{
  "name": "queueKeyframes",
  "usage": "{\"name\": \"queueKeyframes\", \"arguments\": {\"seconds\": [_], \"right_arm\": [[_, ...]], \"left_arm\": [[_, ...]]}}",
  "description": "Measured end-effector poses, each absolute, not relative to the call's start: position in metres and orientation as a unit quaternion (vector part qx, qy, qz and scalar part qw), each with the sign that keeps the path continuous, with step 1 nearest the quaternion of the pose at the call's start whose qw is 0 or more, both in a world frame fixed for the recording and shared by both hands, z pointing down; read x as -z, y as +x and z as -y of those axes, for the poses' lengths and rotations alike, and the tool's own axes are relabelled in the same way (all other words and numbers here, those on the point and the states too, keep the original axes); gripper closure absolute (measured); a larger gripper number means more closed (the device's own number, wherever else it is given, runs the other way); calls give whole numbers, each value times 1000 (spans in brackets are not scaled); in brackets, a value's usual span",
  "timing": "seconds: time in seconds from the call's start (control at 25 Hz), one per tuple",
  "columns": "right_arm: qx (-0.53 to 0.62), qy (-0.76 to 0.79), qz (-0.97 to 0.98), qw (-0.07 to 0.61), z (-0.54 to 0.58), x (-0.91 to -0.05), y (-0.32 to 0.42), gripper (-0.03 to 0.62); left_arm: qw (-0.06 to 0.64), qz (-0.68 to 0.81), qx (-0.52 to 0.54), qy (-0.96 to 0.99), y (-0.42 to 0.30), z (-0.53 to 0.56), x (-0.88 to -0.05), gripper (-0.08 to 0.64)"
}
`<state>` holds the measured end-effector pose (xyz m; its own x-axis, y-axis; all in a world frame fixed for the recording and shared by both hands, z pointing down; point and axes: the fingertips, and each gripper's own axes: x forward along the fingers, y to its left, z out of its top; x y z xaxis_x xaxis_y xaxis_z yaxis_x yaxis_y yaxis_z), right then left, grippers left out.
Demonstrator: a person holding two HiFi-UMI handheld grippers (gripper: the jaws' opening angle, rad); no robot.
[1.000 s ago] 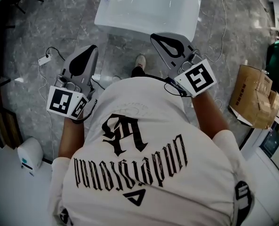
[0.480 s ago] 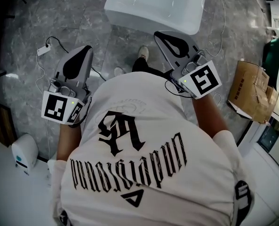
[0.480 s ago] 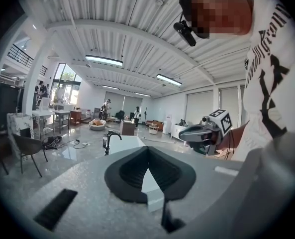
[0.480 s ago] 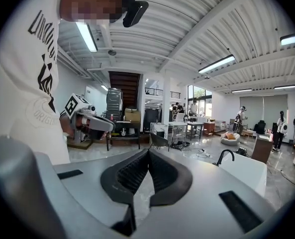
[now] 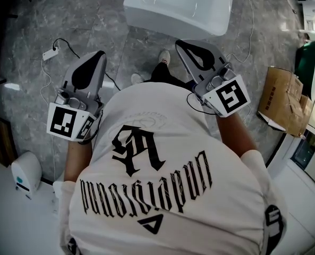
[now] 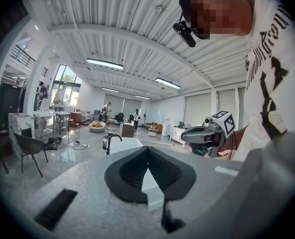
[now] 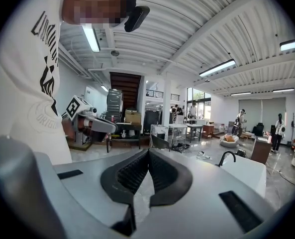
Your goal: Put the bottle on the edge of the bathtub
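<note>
my left claw [image 5: 96, 57] is pinched shut on nothing. the white bathtub [image 5: 173, 23] stands ahead between both claws, with a small dark thing [image 6: 104, 143] by its tap, too small to tell what it is. my right claw [image 5: 181, 43] is closed and empty too.

Top edge of the head view chops the tub [image 5: 178, 9]. Only its near end shows, so no telling what sits further along the rim. The shirt [image 5: 162, 185] fills the near middle and covers the legs and the floor under them; just one shoe [image 5: 164, 57] pokes out. Both hands are buried under the left gripper [image 5: 98, 56] and right gripper [image 5: 181, 43]. Far right, a green thing [image 5: 312, 68] runs off the edge, can't say what it is. In the left gripper view the gripper's own body hides most of the tub, only the tap [image 6: 111, 141] and rim clear it. The people [image 6: 106, 111] way back are too tiny to make out.
</note>
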<state>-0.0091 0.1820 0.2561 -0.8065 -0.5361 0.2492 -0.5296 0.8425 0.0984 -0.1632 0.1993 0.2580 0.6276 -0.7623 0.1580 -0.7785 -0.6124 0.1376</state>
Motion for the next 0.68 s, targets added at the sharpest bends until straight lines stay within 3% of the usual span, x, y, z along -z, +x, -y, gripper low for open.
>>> {"name": "queueKeyframes", "arguments": {"seconds": [0.68], "right_arm": [[24,284,948,138,-185,-252,-6,577]], "left_arm": [[98,418,-37,902,-156,-197,-259,546]]}}
